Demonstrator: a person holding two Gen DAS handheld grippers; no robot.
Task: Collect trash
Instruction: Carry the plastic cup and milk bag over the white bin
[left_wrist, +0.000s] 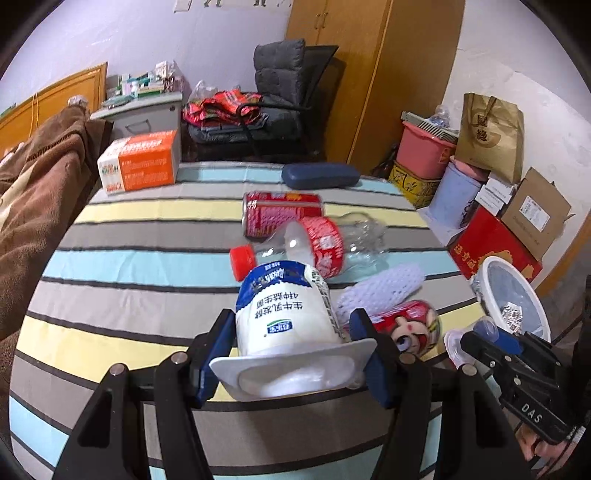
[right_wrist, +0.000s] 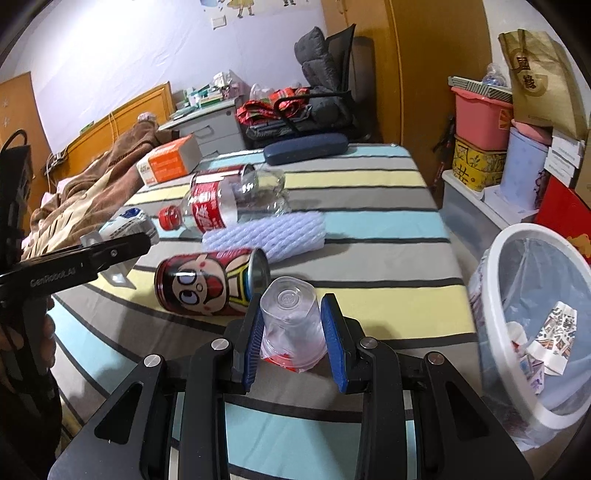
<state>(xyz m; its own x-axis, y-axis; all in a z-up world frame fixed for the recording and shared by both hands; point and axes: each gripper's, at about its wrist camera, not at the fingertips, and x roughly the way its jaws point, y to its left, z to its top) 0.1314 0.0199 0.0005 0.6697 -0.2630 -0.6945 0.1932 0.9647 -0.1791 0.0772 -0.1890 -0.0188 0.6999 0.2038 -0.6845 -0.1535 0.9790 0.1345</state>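
My left gripper (left_wrist: 291, 328) is shut on a white and blue yogurt cup (left_wrist: 288, 314), held above the striped bed (left_wrist: 110, 258). My right gripper (right_wrist: 291, 314) is shut on a clear plastic cup (right_wrist: 291, 325), near the bed's right edge. On the bed lie a red cartoon can (right_wrist: 210, 282), a white foam net (right_wrist: 273, 232), a clear cola bottle (right_wrist: 229, 203) with a red cap and another red can (left_wrist: 282, 214). A white trash bin (right_wrist: 532, 321) with a liner stands to the right of the bed and holds crumpled paper.
An orange and white box (left_wrist: 140, 166) and a dark blue case (left_wrist: 319, 175) lie at the bed's far end. A brown blanket (left_wrist: 40, 184) is on the left. Boxes, pink tubs and a paper bag (left_wrist: 491, 136) stand against the right wall.
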